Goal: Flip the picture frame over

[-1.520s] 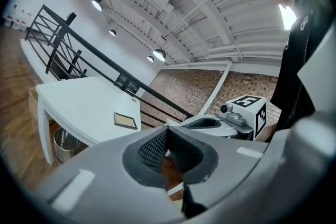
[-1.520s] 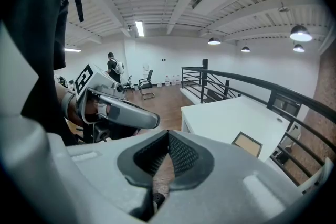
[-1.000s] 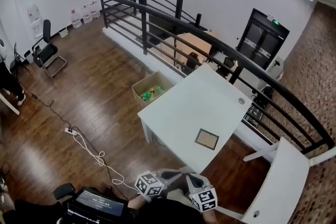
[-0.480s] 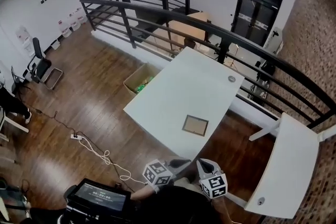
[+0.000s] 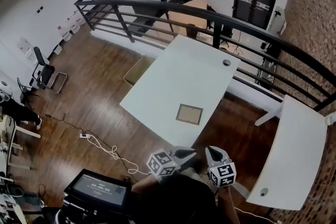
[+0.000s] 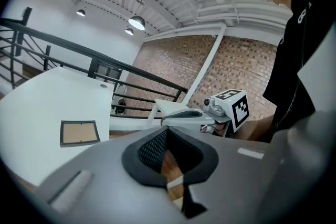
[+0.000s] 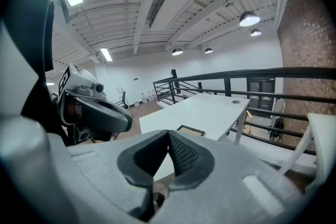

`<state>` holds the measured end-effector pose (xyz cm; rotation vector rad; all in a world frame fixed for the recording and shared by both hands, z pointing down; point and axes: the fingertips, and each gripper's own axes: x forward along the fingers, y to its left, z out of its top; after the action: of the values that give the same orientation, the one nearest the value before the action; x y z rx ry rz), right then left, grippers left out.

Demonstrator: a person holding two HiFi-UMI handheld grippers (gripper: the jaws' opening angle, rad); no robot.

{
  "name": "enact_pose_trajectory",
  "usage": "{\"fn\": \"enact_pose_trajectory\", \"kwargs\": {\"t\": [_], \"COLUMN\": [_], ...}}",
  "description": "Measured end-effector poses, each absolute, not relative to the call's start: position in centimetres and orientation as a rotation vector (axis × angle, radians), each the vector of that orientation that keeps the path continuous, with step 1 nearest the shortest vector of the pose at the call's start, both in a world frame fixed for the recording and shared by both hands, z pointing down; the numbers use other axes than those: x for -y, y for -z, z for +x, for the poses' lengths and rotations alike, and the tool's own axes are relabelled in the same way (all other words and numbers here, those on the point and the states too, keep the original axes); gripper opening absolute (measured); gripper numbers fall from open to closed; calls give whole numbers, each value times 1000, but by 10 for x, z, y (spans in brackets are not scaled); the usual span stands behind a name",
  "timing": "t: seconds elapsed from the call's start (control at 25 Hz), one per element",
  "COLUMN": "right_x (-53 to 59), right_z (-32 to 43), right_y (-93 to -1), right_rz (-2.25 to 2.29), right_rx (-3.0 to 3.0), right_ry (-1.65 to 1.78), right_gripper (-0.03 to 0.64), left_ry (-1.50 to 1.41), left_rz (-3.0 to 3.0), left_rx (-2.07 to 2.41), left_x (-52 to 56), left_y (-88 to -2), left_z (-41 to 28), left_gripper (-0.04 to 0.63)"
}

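Table (image 5: pixel 184 73) nearer; picture frame (image 5: pixel 189 114) near edge.

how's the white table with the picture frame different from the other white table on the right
The middle table carries the picture frame; the right table carries no frame. The middle table looks wider, the right table narrower. The middle table's cable hole is at its far corner; the right table's hole is at its near end. Both are white.
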<state>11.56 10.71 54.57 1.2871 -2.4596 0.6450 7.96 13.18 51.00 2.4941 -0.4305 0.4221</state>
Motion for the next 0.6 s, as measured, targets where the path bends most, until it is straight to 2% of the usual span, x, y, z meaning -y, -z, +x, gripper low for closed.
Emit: {"fn": "enact_pose_trajectory", "kwargs": {"t": [0.28,0.6], "right_x": [-115,-112], "right_z": [149,171], "right_y": [-547,-566], "right_rz": [1385,1455], "right_rx": [2445,2389], "right_ry": [-705,-761], "right_gripper": [-8,-8], "left_ry": [-497,-512], "left_rz": [2529,2526], "left_rx": [309,275], "left_x": [-134,-124], "left_y": [-506,-518], "left_z": [125,135], "left_gripper": [14,14]}}
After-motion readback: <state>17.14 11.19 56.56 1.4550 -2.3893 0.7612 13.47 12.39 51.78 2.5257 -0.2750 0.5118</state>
